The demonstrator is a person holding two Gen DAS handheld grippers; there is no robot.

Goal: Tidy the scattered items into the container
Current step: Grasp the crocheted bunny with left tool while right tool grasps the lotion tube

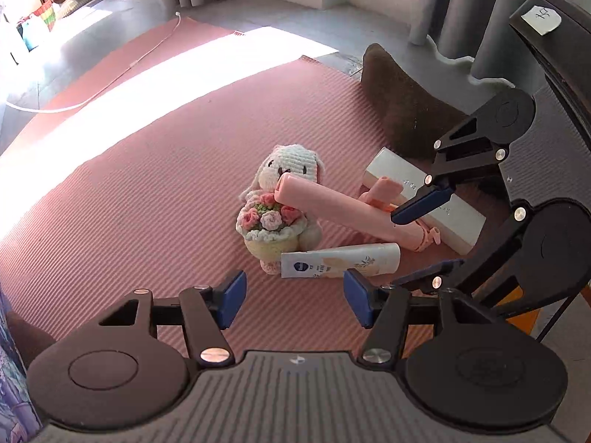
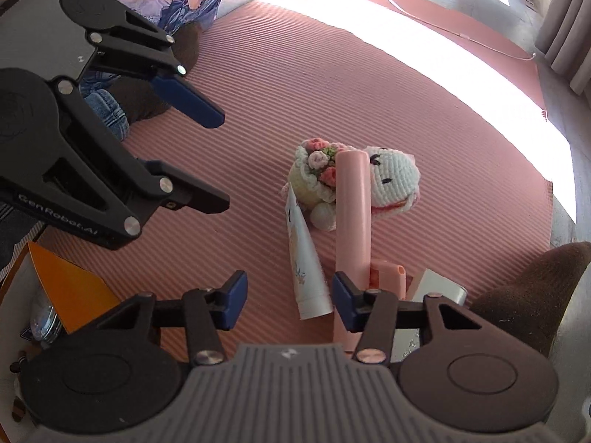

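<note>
- The left gripper (image 1: 292, 297) is hovering with jaws apart and empty, just short of the heap on the ribbed pink mat (image 1: 147, 192).
- The crocheted white bunny holding a knitted flower basket (image 1: 282, 206) is sitting at the heap's left; likely soft and light, best pinched at the body.
- The white squeeze tube with a blue logo (image 1: 341, 260) is lying flat in front of it; probably slippery, so grip mid-length.
- The long pink plastic stick-shaped case (image 1: 332, 208) is leaning over the bunny; apparently stiff.
- The white rectangular box (image 1: 424, 199) is partly hiding behind the right gripper (image 2: 289, 301), whose jaws are apart, holding nothing.
- The container is hard to identify.
</note>
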